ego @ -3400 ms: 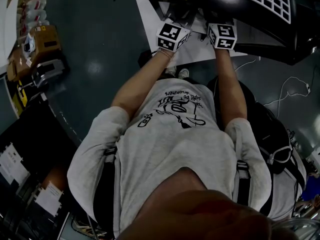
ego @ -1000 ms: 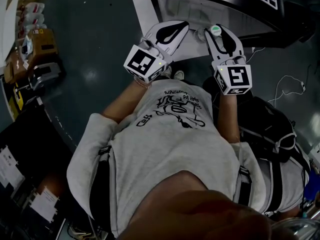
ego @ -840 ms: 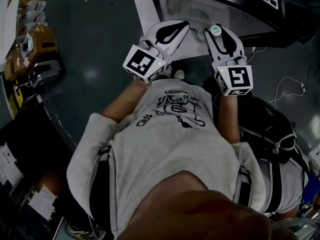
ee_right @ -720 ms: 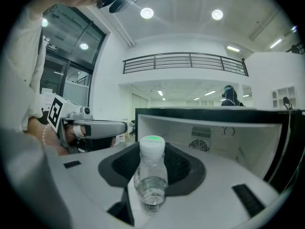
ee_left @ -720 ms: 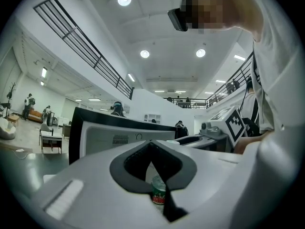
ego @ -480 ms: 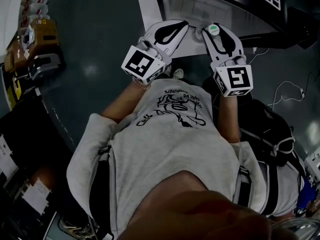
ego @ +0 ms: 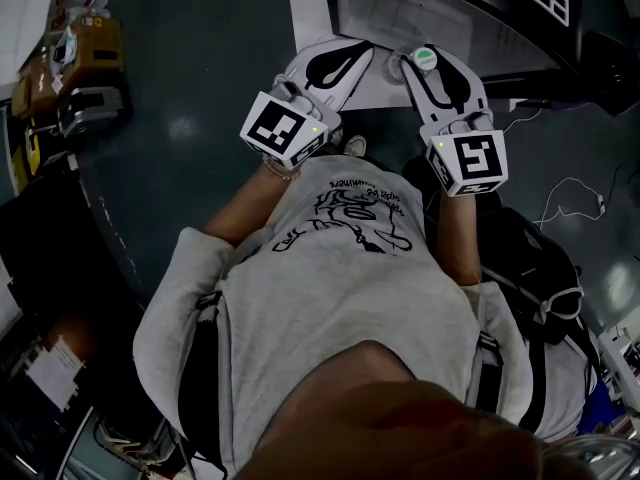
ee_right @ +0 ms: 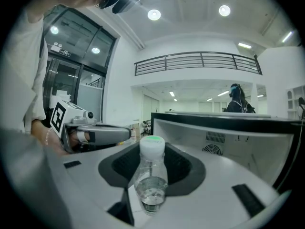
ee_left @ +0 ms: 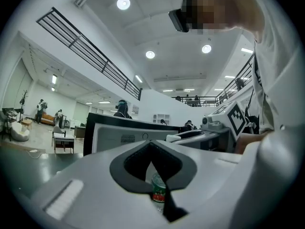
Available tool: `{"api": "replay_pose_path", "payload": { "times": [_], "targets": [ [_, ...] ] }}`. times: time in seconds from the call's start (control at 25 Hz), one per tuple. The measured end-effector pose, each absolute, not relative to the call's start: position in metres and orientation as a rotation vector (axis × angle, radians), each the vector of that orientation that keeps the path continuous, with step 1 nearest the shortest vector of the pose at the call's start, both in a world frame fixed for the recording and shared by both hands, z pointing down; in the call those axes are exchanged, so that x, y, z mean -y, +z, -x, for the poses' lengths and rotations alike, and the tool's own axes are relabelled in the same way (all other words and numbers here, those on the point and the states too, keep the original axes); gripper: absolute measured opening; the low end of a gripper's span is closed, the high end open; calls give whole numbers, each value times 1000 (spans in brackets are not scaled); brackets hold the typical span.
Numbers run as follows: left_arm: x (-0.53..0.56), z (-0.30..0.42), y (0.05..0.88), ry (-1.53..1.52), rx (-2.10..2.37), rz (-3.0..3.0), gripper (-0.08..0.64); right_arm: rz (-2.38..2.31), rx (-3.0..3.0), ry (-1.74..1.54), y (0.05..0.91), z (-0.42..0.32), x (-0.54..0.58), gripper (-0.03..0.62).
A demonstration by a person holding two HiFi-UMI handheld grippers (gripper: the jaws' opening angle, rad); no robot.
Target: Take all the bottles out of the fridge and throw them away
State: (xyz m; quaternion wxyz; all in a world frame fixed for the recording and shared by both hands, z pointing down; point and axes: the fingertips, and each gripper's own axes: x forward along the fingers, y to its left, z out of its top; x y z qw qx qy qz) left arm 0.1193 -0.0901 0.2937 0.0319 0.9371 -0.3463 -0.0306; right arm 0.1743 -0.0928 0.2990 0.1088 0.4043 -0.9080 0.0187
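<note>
The right gripper [ego: 432,68] is clamped on a clear bottle [ee_right: 151,175], cap up, just in front of the fridge [ego: 450,13]. Beside it and equally near the fridge, the left gripper [ego: 333,65] has its jaws closed on a red-label bottle [ee_left: 158,191], which shows low between them.

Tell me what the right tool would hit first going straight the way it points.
Likely the fridge, whose black-rimmed white cavity lies ahead, beyond the bottle that the right tool grips; depth is unclear.
</note>
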Motion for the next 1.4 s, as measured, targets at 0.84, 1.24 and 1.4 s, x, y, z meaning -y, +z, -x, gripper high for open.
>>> {"api": "replay_pose_path", "payload": {
  "times": [0.84,1.24,1.4],
  "targets": [
    [79,-90,298,-125,1181,-2849,8,-1083,2721,28,300,-147,78,158],
    [68,-56,289,-136,1243,-2834,9,-1021,2746,10,293,-113,71,158],
    [65,-40,288,-139,1272,-2826,9,-991,2763,1,291,-99,69,158]
  ]
}}
